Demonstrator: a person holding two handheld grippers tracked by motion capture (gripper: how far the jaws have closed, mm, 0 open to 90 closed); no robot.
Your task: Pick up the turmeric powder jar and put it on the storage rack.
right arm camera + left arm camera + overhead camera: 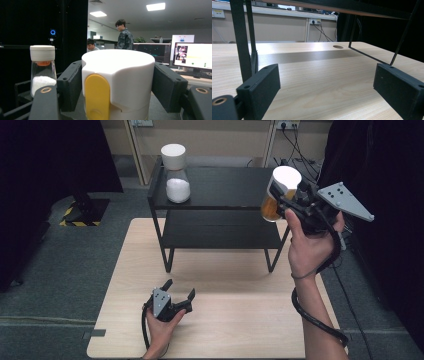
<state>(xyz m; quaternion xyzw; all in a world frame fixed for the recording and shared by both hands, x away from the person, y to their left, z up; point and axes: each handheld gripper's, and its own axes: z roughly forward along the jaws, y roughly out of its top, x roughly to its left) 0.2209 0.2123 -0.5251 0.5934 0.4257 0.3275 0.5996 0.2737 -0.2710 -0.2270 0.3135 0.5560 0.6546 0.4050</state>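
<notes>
From above, a black two-tier shelf (220, 215) stands at the far side of a light wooden table (225, 320), and the right gripper (286, 200) is raised at the shelf's right end, its jaws pinching the white cap of an orange-filled jar (278, 195) that hangs clear of the top tier. A second jar with white powder (176, 172) stands on the top tier at the far left corner, well apart from the held one. The left gripper (179, 292) rests low on the near part of the table, jaws spread with nothing between them. The left gripper view adds what the high view cannot: the wood grain between its open pads (259, 85), a shelf leg (240, 40) just beyond the left pad, and a round hole in the table (338, 46) farther off. The right gripper view shows the held jar's cap (120, 82) up close: broad, white, with a yellow oval tab on its side, a black pad touching each flank. Left of it the powder jar (42, 70) appears with a white cap, an orange ring beneath, and clear glass partly filled with white grains. Behind, two people stand by monitors (192, 55).
</notes>
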